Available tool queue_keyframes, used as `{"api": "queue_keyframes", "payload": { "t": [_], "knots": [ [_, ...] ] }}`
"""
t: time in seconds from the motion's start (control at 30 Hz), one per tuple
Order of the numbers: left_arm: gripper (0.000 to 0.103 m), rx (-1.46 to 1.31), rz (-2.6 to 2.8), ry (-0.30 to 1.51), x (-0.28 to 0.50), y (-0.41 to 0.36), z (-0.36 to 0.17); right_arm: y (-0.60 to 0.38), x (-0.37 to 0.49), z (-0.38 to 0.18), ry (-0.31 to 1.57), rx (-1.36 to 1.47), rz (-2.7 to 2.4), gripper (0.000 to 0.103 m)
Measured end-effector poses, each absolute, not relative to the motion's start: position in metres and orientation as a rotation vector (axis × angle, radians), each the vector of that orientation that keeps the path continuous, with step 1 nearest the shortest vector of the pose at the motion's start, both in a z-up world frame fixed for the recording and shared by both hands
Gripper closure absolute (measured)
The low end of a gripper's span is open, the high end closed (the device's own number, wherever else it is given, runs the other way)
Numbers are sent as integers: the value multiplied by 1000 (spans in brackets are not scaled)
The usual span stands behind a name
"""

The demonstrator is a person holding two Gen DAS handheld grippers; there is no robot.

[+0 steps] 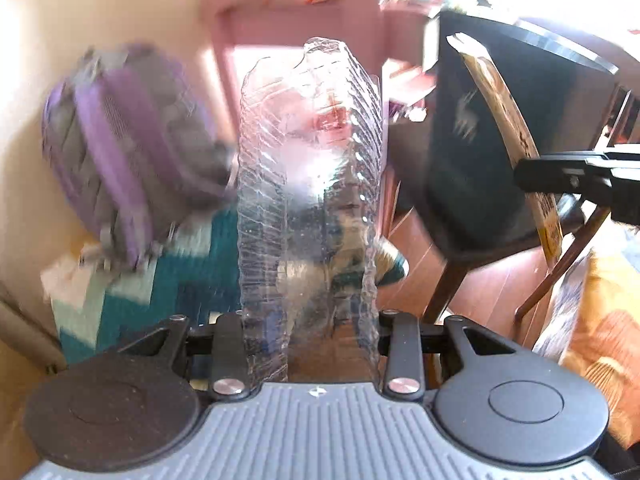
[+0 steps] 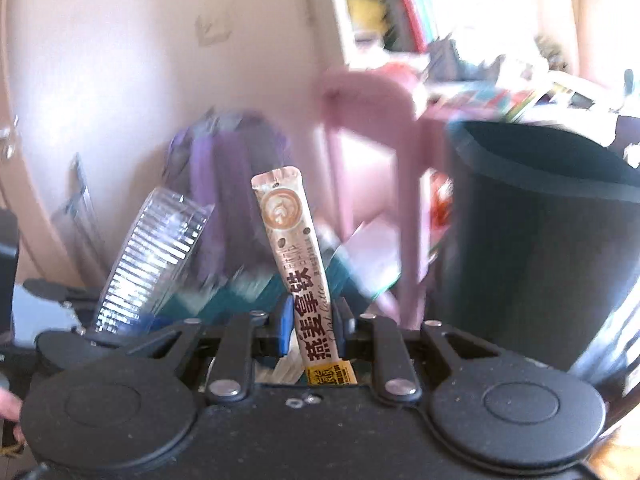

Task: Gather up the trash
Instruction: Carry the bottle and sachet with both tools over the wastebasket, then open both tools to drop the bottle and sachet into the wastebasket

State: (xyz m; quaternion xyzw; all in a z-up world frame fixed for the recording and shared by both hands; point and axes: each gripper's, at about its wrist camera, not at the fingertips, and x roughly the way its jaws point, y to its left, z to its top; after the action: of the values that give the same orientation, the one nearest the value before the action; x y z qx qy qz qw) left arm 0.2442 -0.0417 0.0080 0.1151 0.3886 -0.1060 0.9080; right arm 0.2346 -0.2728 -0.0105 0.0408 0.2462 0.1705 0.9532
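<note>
Right wrist view: right gripper (image 2: 310,320) pinches a coffee sachet (image 2: 294,248); the dark bin (image 2: 540,248) waits at three o'clock. Left gripper (image 1: 310,344) grasps a crushed clear bottle (image 1: 310,184). Best to bring each over the rim before letting go.

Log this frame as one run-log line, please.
left gripper: shut on crushed clear bottle | right gripper: shut on coffee sachet | black bin: right of sachet | nothing binned yet
</note>
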Motion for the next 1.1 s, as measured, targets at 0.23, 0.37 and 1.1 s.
{"api": "queue_keyframes", "payload": {
  "t": [0.23, 0.37, 1.1],
  "knots": [
    [67, 275, -286, 685, 270, -126, 78, -341, 250, 51, 376, 131, 242, 84],
    [67, 275, -331, 626, 289, -172, 112, -377, 266, 71, 335, 147, 179, 84],
    [64, 361, -393, 837, 433, -347, 71, -480, 370, 30, 545, 200, -8, 81]
  ]
}}
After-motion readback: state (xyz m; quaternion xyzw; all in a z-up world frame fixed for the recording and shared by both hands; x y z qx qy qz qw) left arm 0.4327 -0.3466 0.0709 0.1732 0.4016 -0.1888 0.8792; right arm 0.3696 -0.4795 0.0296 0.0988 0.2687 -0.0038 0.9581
